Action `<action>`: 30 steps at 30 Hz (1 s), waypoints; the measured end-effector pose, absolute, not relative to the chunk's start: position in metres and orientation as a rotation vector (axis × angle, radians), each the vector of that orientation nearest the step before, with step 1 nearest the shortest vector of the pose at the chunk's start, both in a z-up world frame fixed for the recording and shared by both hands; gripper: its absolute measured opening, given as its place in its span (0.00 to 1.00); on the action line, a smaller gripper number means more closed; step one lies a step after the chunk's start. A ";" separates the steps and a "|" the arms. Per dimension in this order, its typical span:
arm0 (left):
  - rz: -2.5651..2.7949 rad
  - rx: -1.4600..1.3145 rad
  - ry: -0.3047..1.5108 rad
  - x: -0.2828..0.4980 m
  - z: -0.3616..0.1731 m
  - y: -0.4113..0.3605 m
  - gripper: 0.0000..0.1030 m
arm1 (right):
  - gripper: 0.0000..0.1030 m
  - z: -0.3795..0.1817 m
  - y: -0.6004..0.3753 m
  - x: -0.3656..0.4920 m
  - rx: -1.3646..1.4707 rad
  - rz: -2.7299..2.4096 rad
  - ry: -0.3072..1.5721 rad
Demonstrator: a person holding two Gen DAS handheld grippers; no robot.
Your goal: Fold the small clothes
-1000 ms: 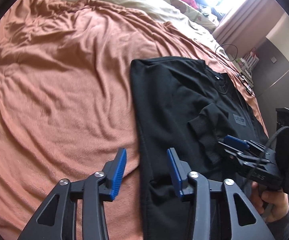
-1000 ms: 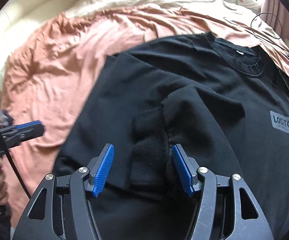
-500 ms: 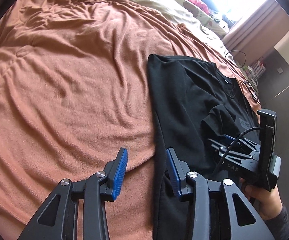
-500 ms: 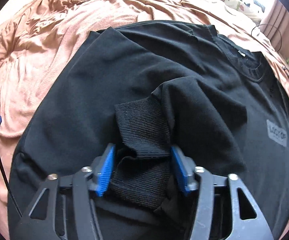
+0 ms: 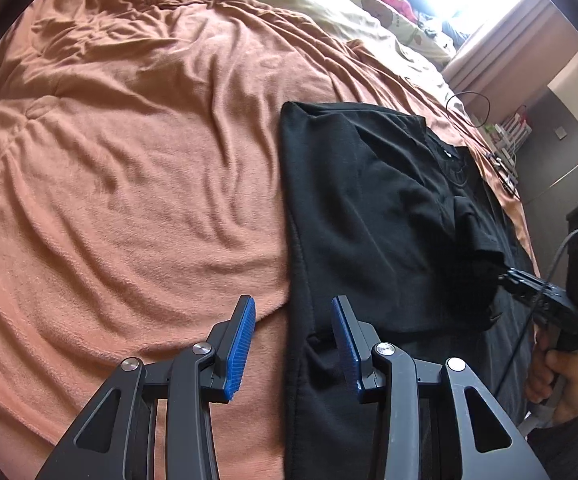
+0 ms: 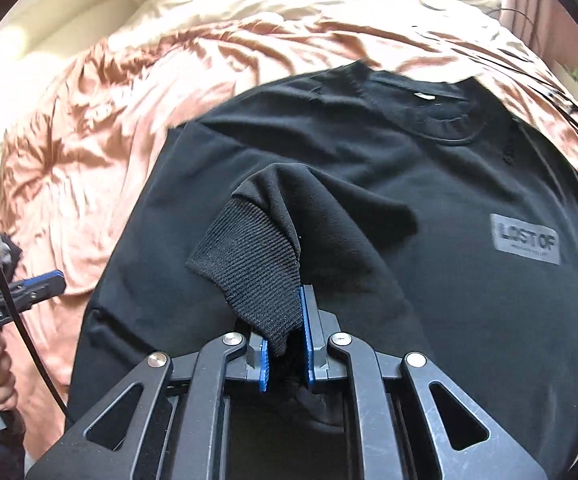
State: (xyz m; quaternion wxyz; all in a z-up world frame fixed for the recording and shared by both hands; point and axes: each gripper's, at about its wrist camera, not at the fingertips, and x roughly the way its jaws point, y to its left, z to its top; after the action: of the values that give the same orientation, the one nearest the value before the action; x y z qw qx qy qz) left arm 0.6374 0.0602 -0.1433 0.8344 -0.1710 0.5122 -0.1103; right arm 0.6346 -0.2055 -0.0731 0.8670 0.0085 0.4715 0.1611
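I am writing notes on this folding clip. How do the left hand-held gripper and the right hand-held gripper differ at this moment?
The left hand-held gripper has its jaws apart with no cloth pinched; the right hand-held gripper is closing its jaws on the ribbed cuff.
The left hovers over the edge of the black sweatshirt, where it meets the orange blanket; the right is over the sweatshirt's middle, lifting the sleeve.
Both have blue pads and black frames.

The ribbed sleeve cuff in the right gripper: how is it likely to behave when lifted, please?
Probably floppy: the ribbed cuff already droops around the closing right gripper. Likely light, and the sleeve should trail behind it. The knit looks grippy, so slipping seems unlikely.
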 end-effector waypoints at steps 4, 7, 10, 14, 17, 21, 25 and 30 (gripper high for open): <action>-0.235 -0.335 1.076 0.642 -0.139 0.049 0.41 | 0.09 -0.058 -0.249 0.627 0.074 0.311 0.959; -0.234 -0.322 1.082 0.646 -0.141 0.042 0.41 | 0.09 -0.045 -0.284 0.615 0.116 0.275 0.926; -0.232 -0.312 1.096 0.649 -0.145 0.036 0.41 | 0.09 -0.039 -0.318 0.603 0.156 0.225 0.905; -0.229 -0.287 1.104 0.653 -0.147 0.028 0.41 | 0.10 -0.042 -0.365 0.589 0.212 0.146 0.902; -0.226 -0.267 1.101 0.654 -0.146 0.024 0.41 | 0.21 -0.054 -0.396 0.584 0.292 0.110 0.939; -0.214 -0.260 1.106 0.658 -0.147 0.024 0.41 | 0.74 -0.063 -0.420 0.577 0.353 0.091 0.930; -0.195 -0.239 1.104 0.665 -0.149 0.023 0.41 | 0.74 -0.075 -0.431 0.582 0.396 0.100 0.952; -0.185 -0.236 1.112 0.681 -0.156 0.023 0.41 | 0.66 -0.096 -0.449 0.602 0.431 0.083 0.987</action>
State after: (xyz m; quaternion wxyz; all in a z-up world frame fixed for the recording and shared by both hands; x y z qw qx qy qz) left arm 0.6806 0.0229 -0.1561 0.8389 -0.1115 0.5256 -0.0874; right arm 0.6015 -0.4489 -0.0956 0.8577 0.2054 0.4697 0.0394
